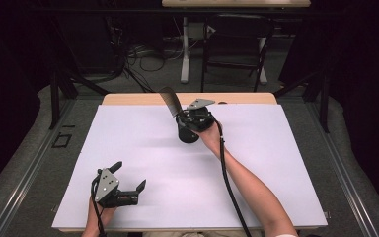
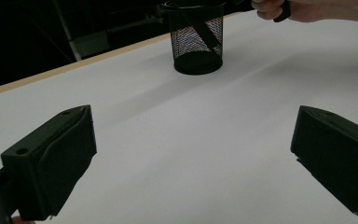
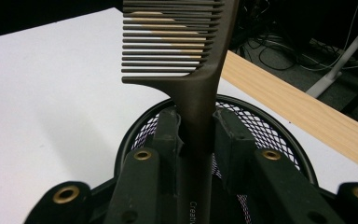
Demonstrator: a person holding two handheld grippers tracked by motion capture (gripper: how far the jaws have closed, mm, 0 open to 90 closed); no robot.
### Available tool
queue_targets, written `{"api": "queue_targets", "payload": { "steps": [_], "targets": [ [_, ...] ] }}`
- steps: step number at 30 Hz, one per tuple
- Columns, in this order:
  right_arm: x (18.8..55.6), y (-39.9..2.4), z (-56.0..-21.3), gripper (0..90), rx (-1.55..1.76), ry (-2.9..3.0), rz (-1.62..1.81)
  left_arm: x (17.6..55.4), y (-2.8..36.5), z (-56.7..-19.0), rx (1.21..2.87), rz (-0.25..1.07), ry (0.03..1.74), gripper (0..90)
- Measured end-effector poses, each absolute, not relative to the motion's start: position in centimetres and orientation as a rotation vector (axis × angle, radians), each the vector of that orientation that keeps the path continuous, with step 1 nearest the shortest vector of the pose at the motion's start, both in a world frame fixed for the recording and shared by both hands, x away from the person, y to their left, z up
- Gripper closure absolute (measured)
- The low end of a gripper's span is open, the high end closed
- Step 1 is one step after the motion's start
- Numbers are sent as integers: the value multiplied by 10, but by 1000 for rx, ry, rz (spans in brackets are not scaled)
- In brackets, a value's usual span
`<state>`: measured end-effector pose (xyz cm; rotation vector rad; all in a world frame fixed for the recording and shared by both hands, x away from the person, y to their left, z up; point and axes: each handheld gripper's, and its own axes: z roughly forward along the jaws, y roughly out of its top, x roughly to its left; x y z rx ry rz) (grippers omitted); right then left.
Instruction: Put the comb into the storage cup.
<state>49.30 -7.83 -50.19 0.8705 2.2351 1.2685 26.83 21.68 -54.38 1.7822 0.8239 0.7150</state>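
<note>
Above the black wire-mesh cup (image 3: 270,135), the right gripper (image 3: 196,128) clamps a brown plastic comb (image 3: 186,51); judged half inserted, release remains. The left gripper (image 2: 191,154) rests with jaws wide apart on the white desk (image 1: 143,148).

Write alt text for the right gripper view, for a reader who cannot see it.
The right gripper is shut on the handle of a dark brown plastic comb, teeth end up, directly above the round black wire-mesh cup. The cup stands on a white table cover, with the table's wooden edge and floor cables behind.
</note>
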Motion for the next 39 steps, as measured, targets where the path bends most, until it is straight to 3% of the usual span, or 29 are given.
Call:
{"api": "queue_targets", "payload": {
  "steps": [10,29,39],
  "targets": [
    [494,-77,-506,718,884,2256,1247,269,217,-544,1783,714,826,0],
    [485,-89,-481,221,900,2280,1221,269,216,-544,1786,711,825,0],
    [476,-96,-470,98,858,2355,1248,268,216,-544,1785,712,826,0]
  ]
}}
